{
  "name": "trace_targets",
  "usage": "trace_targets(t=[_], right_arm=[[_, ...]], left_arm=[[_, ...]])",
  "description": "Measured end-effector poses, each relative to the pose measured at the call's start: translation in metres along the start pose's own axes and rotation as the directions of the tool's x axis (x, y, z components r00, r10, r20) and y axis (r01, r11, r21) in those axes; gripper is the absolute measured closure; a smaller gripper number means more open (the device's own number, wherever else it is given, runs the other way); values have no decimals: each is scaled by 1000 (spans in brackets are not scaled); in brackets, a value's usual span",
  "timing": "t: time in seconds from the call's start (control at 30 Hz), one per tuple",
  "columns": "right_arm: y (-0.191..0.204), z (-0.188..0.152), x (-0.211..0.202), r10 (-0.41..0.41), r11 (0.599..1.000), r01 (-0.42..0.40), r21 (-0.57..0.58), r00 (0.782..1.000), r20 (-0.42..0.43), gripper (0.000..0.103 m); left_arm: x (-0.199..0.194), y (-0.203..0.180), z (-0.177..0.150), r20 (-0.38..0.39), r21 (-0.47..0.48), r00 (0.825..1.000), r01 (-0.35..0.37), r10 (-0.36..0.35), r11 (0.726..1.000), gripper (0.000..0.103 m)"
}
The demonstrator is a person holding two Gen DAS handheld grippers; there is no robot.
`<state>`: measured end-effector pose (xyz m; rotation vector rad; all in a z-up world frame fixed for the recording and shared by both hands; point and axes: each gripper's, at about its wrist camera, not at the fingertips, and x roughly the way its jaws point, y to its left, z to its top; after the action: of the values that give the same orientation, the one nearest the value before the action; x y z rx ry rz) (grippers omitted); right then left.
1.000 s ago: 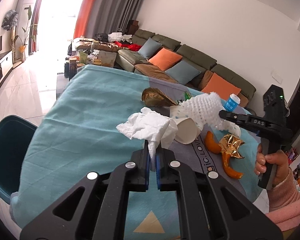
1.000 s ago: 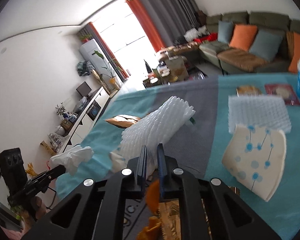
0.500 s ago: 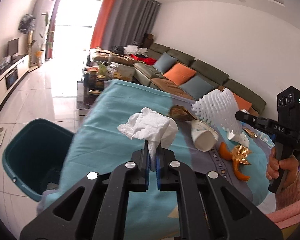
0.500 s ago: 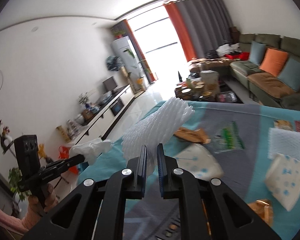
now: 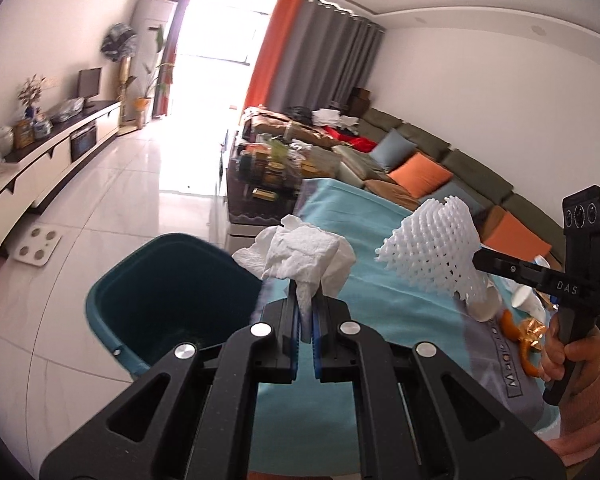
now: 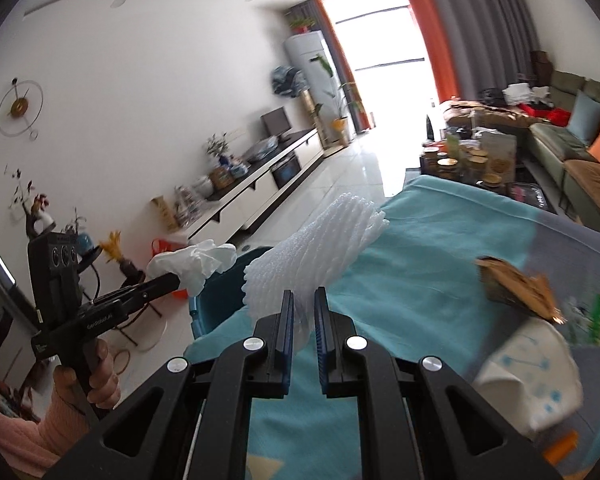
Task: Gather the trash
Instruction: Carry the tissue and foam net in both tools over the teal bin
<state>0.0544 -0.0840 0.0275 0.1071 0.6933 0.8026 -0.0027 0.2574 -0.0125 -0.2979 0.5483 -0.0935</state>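
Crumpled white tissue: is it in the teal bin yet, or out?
Out. The tissue is pinched in the left gripper, above the table edge beside the bin.

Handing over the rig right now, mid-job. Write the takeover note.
Left tool: shut on the crumpled tissue, above the table edge beside the teal bin.
Right tool: shut on the white foam net, over the table.
Done: both pieces picked up; neither dropped yet.
Left: release both into the bin, then collect the paper cup, brown wrapper, orange peel and gold foil from the teal tablecloth.
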Motion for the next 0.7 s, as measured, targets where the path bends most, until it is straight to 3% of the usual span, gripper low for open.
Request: trace_targets(t=[0.4,0.7], right_arm=[[38,16,59,44,996,-51,-79,994,-95,94],[53,21,95,43,992,-61,-110,986,-160,94]], left_arm=[[2,61,-1,-31,-77,996,-89,87,993,98],[13,79,-8,-64,-114,991,-128,121,985,98]])
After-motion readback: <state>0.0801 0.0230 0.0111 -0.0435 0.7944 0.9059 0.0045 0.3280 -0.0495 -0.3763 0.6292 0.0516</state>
